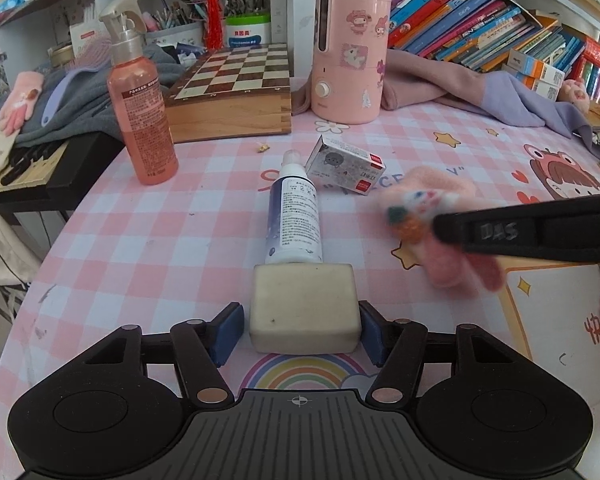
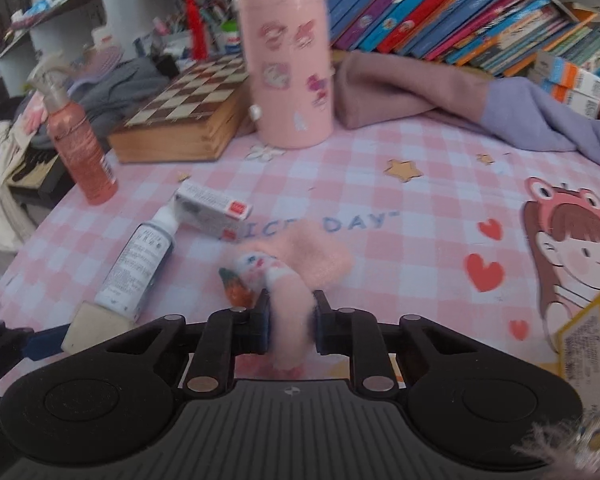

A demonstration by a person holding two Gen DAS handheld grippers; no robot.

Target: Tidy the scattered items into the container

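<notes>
Pink glove (image 2: 288,280), pinched thinly by the right gripper (image 2: 290,320), could slip; left gripper (image 1: 302,328) brackets the cream block (image 1: 304,308), right pad touching

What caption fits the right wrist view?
Right claw shut on a fuzzy pink glove, beside a lying white bottle on the checked tablecloth.
</notes>
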